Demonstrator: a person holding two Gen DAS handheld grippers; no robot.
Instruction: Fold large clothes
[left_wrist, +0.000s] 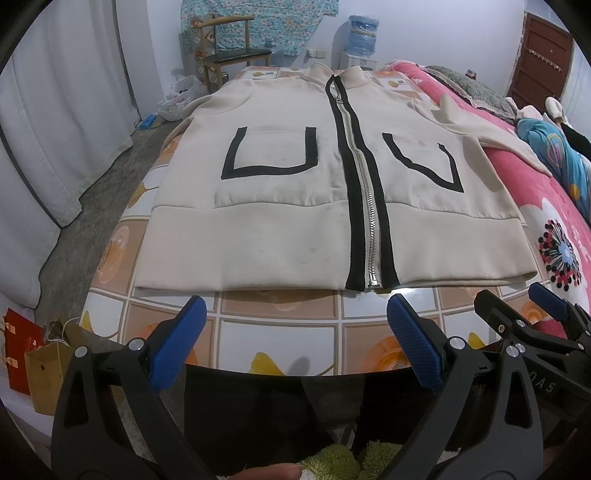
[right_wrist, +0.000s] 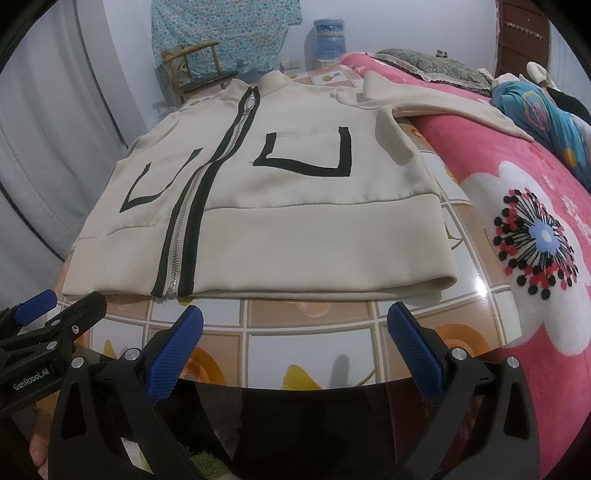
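Observation:
A cream zip-up jacket (left_wrist: 280, 206) (right_wrist: 295, 206) with black trim and black pocket outlines lies flat, front up and zipped, on the tiled table (left_wrist: 280, 325) (right_wrist: 306, 328). Its right sleeve (left_wrist: 491, 136) (right_wrist: 454, 101) stretches onto the pink bed. My left gripper (left_wrist: 295, 325) hovers open just short of the hem, near the zipper's bottom end. My right gripper (right_wrist: 295, 332) is open too, in front of the hem's right half. Each gripper shows at the edge of the other's view, left gripper (right_wrist: 40, 314), right gripper (left_wrist: 517, 306). Nothing is between either pair of fingers.
A pink flowered bedspread (right_wrist: 532, 236) borders the table on the right, with bedding and clothes (left_wrist: 554, 147) on it. A wooden chair (left_wrist: 229, 44) and a water dispenser (left_wrist: 362, 37) stand behind. White curtains (left_wrist: 55, 122) hang at the left, with paper bags (left_wrist: 33, 362) on the floor.

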